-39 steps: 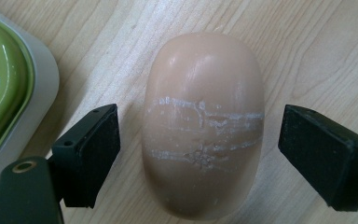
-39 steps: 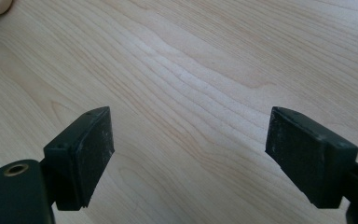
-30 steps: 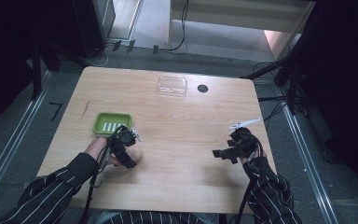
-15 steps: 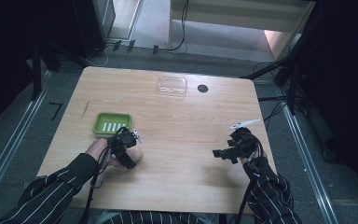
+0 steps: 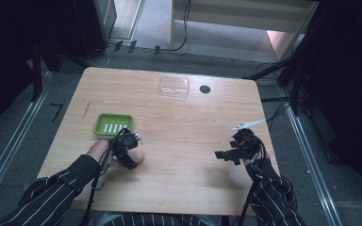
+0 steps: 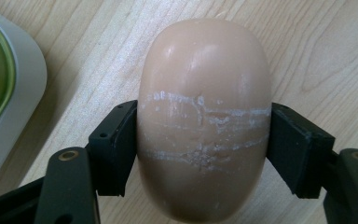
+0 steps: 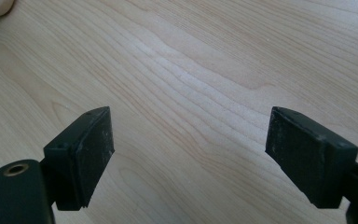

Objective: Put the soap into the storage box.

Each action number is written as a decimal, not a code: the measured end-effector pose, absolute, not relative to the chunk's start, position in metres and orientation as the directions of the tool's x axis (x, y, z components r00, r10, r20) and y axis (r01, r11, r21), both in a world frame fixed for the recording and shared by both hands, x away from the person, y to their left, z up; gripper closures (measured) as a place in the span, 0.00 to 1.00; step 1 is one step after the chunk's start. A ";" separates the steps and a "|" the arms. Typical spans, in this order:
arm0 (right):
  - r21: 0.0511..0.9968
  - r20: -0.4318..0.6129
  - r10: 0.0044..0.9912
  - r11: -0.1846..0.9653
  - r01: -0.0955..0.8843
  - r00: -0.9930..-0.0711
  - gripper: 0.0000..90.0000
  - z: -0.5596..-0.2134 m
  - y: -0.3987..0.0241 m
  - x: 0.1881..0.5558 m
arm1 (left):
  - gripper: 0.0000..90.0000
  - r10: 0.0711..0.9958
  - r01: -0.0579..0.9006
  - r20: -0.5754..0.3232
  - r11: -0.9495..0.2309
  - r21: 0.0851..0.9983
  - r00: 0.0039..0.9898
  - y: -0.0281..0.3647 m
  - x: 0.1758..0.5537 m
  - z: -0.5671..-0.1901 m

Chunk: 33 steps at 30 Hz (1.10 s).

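Observation:
A smooth beige soap bar (image 6: 205, 84) with white scuff lines lies on the wooden table, and its pale end (image 5: 140, 156) pokes out past my left hand. My left gripper (image 6: 203, 135) has just been closing and both pads press the bar's sides. It stands just below the green soap dish (image 5: 99, 123), whose pale rim (image 6: 28, 79) appears at the left of the left gripper view. Over bare wood at the right front, my right gripper (image 5: 222, 154) (image 7: 189, 140) is open with nothing between its jaws.
A clear plastic lid (image 5: 174, 86) and a small black disc (image 5: 205, 88) lie near the table's far edge. Cables trail from both grippers over the front edge. The wooden tabletop (image 5: 184, 127) stretches between the two hands.

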State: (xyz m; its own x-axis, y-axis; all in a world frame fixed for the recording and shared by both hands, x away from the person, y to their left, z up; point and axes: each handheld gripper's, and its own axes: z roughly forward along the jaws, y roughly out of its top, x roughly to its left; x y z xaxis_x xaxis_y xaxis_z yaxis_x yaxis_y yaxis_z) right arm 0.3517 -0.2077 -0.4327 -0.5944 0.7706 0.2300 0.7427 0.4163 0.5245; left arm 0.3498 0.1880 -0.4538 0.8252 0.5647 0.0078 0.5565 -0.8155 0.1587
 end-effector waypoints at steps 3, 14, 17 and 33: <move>0.525 0.230 0.770 0.417 0.742 -0.595 0.18 -0.433 -0.208 0.352 | 0.36 0.565 0.555 0.017 -0.815 0.165 0.825 0.188 0.349 -0.454; 0.522 0.232 0.771 0.416 0.745 -0.593 0.18 -0.433 -0.208 0.352 | 0.37 0.535 0.523 0.036 -0.836 0.167 0.844 0.189 0.347 -0.454; 0.521 0.231 0.771 0.417 0.745 -0.593 0.18 -0.433 -0.207 0.352 | 0.37 0.530 0.518 0.036 -0.839 0.170 0.847 0.191 0.347 -0.453; 0.522 0.234 0.769 0.417 0.744 -0.595 0.18 -0.432 -0.207 0.352 | 0.37 0.515 0.500 0.035 -0.846 0.185 0.857 0.196 0.345 -0.445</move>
